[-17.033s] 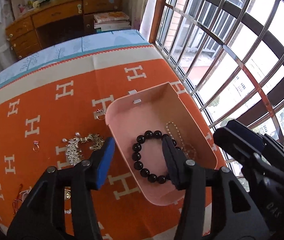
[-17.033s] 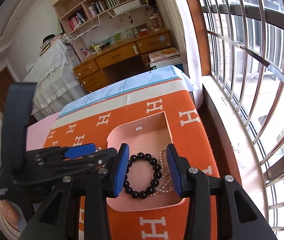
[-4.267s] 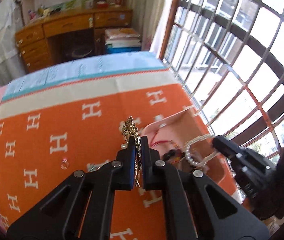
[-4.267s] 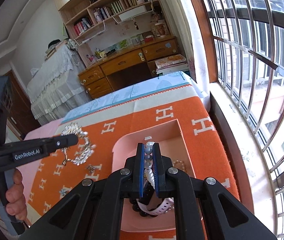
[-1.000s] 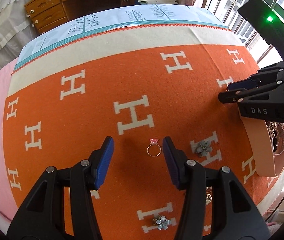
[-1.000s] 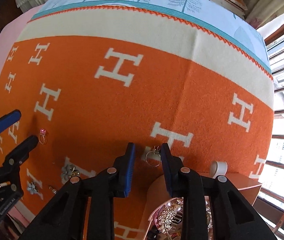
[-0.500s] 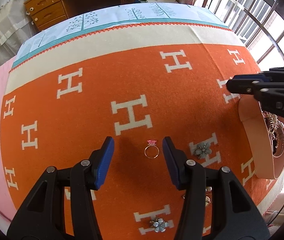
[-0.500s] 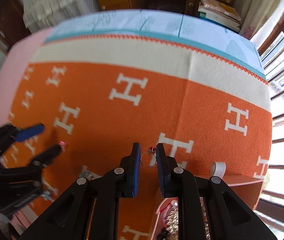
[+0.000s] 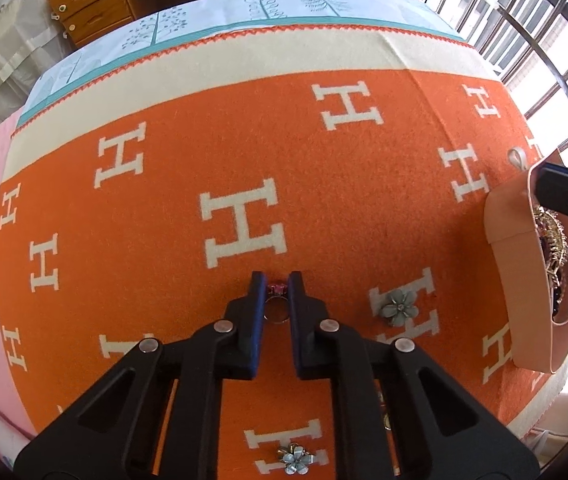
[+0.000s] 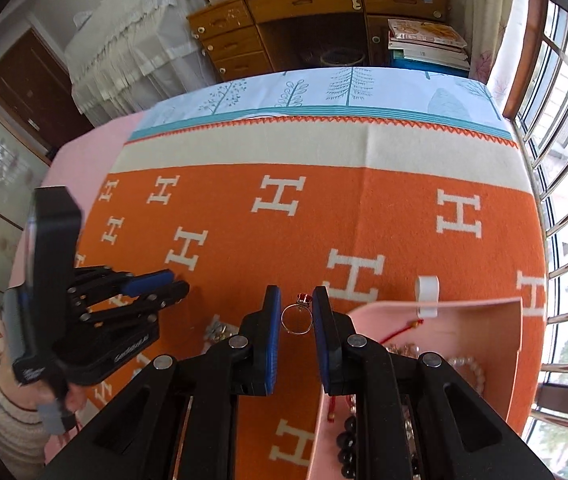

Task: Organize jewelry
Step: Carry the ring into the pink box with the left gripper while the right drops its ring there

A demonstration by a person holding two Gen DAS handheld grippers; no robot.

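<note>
Between left claw (image 9: pixel 277 280), now-pinched ring (image 9: pixel 275 308)

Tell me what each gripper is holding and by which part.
The left gripper clamps the pink-stone ring across its band. The right gripper pinches the red-stone ring by the band's sides.

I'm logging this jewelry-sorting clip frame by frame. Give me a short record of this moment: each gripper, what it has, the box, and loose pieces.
left gripper: closed around a pink-stone ring on the orange blanket
right gripper: holds a red-stone ring between its fingers, beside the box
pink box: holds bracelets and beads; white pull tab on its rim
loose pieces: two flower-shaped pieces, one right of the left gripper, one nearer the camera
</note>
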